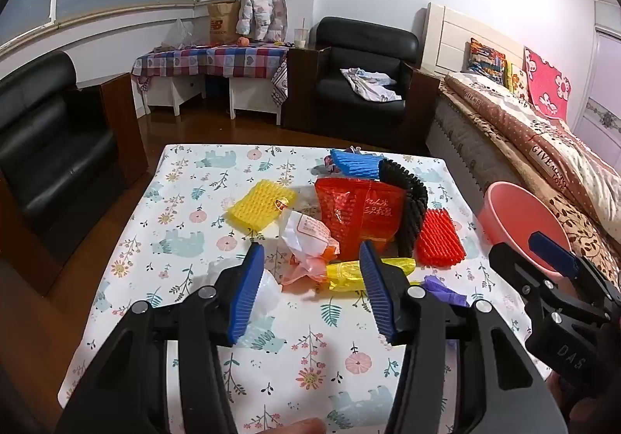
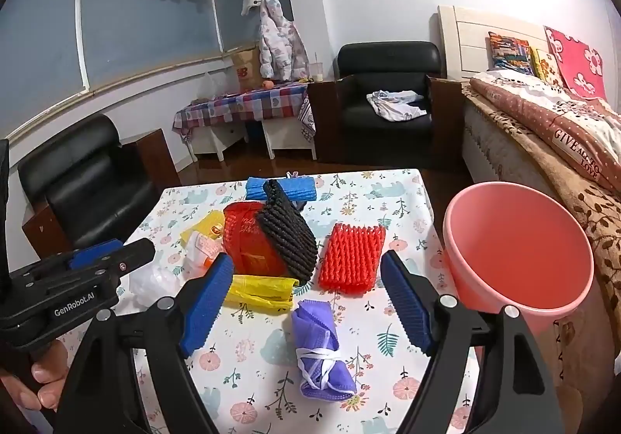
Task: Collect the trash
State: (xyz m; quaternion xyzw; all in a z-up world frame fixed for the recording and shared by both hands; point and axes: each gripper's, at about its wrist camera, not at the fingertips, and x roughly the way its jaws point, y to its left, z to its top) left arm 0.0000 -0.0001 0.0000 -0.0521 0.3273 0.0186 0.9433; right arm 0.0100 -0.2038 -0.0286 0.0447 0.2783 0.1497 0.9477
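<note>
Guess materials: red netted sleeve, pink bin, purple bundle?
Red netted sleeve: likely foam mesh, matte, open diamond cells. Pink bin: probably molded plastic, smooth with slight sheen. Purple bundle: looks like nonwoven fabric, matte, tied with white elastic loops, possibly a mask.

Left tool (image 1: 312,292), jaws apart, above yellow bag (image 1: 349,273) on table (image 1: 194,201).

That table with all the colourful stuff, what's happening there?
A person holds a gripper in each hand over a table littered with trash. The left gripper and right gripper are both open and empty. The right one hovers over a purple mask. A pink bin waits at the table's edge; no trash shows inside it.
</note>
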